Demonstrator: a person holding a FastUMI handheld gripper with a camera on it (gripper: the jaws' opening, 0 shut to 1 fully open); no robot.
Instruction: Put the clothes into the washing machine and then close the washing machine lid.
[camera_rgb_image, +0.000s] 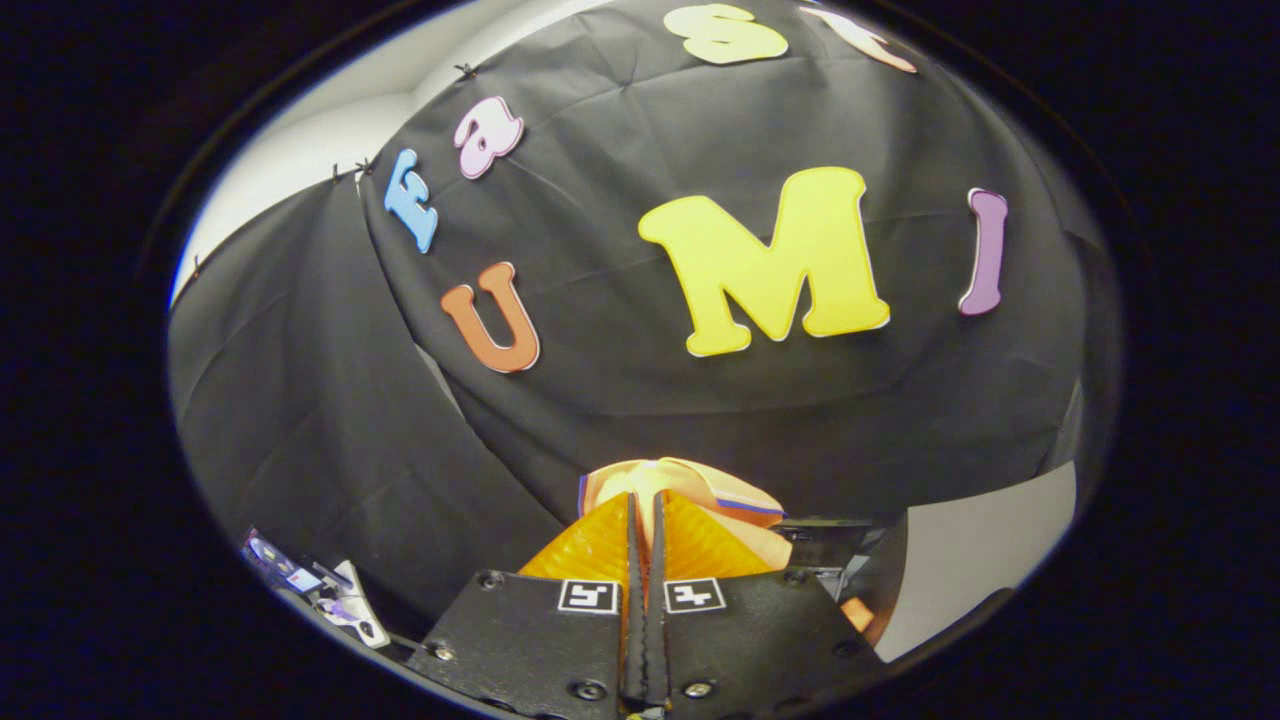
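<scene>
My gripper (645, 500) is raised and tilted up toward the booth's black cloth wall. Its fingers stand almost together, shut on a piece of clothing (715, 488). The garment is light orange and yellow with a thin blue and red trim, and it bunches out just past the fingertips. Another bit of the same orange fabric (858, 612) hangs down to the right below the fingers. How far the garment hangs below is hidden by the gripper body.
A small white object with purple and blue marks (335, 595) lies low to the left of the fingers. A dark boxy shape (830, 545) sits just right of the fingers, with a pale flat surface (985, 545) beyond it.
</scene>
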